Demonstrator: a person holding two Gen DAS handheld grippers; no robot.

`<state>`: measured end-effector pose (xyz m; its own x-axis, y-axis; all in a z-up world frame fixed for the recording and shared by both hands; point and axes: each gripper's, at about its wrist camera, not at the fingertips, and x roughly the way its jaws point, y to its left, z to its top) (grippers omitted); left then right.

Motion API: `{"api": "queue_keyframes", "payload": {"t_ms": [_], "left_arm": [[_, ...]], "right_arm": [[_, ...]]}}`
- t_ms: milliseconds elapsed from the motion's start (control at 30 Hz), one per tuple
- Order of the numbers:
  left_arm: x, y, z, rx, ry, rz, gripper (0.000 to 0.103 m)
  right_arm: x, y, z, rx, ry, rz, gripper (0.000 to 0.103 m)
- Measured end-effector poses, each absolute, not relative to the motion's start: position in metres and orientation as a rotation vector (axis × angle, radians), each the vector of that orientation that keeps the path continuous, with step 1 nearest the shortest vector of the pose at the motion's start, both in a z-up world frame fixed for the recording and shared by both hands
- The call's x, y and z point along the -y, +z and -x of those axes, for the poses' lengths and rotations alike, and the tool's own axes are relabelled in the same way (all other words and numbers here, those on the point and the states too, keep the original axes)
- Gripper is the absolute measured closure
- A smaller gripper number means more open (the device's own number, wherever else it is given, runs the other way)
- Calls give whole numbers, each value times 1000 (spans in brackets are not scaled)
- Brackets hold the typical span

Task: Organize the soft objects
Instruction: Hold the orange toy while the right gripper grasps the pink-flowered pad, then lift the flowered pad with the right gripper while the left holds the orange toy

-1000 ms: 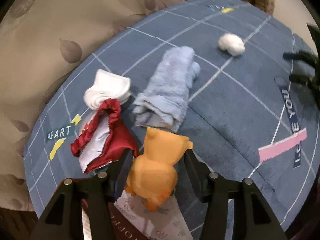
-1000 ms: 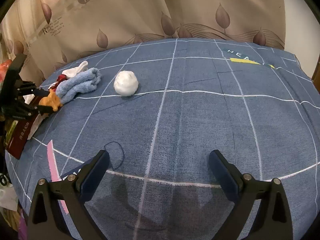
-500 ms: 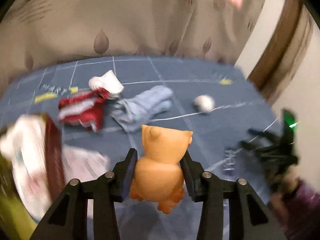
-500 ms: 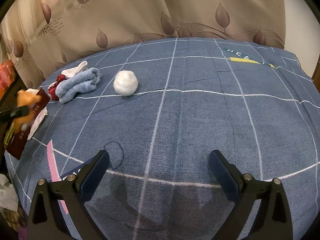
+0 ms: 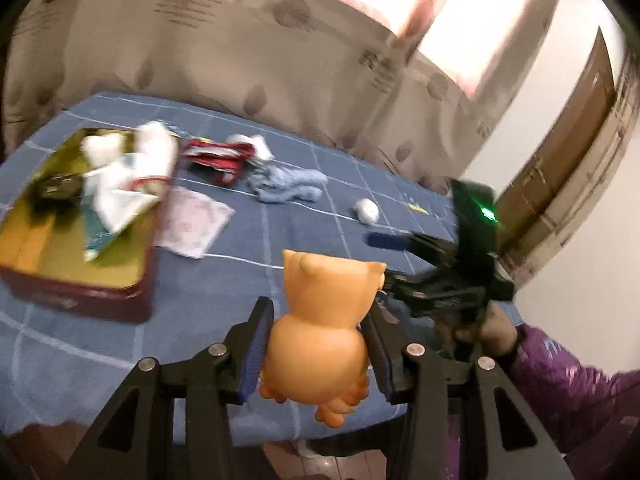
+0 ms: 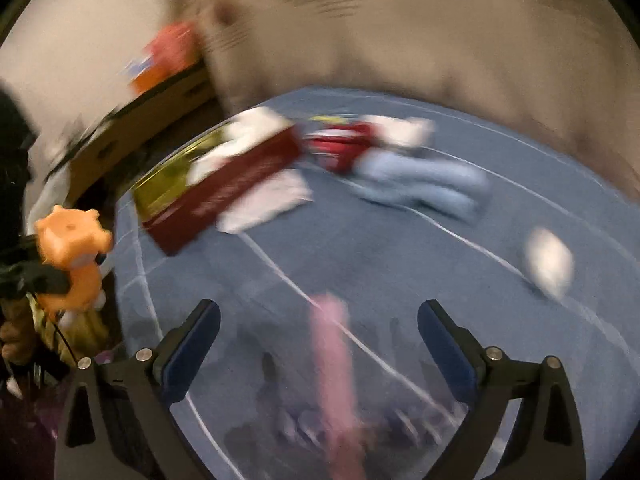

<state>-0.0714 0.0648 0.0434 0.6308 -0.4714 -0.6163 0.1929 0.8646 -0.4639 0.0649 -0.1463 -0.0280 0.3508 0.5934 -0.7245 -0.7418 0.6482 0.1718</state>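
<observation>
The left gripper point(image 5: 318, 344) clamps the orange owl toy point(image 5: 320, 332) in the air near the bed's point(image 5: 280, 240) edge; the right gripper point(image 6: 320, 348) hangs spread and empty. The squashy toy could slip from the 2 pads mid-carry and miss the red box point(image 5: 76, 288).

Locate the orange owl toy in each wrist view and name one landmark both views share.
Left wrist view: the orange owl toy sits bottom centre, seen from behind, clamped between the left gripper pads.
Right wrist view: the same toy is at the far left edge, held off the bed beside the open right gripper.
Shared landmark: the red box on the blue bedspread, gold inside.
</observation>
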Motion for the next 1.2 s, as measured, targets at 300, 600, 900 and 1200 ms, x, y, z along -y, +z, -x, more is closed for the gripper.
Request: {"api": "queue_keyframes", "payload": {"t_ms": [300,600,900,1200], "left_arm": [[-102,51,101,-751,-358,411,57],[-113,43,100,-755,-393,463,56],[-115,35,98,-779,-390,474,56],[-121,29,97,-796,-366,509,55]], "right_arm": [[14,-46,-100,-868,983,538,4],[-33,-65,-123,-950,1048,692,4],[-45,-72,-130,-980,1108,688,43],[-31,-59,-117,-1004,1036,644,77]]}}
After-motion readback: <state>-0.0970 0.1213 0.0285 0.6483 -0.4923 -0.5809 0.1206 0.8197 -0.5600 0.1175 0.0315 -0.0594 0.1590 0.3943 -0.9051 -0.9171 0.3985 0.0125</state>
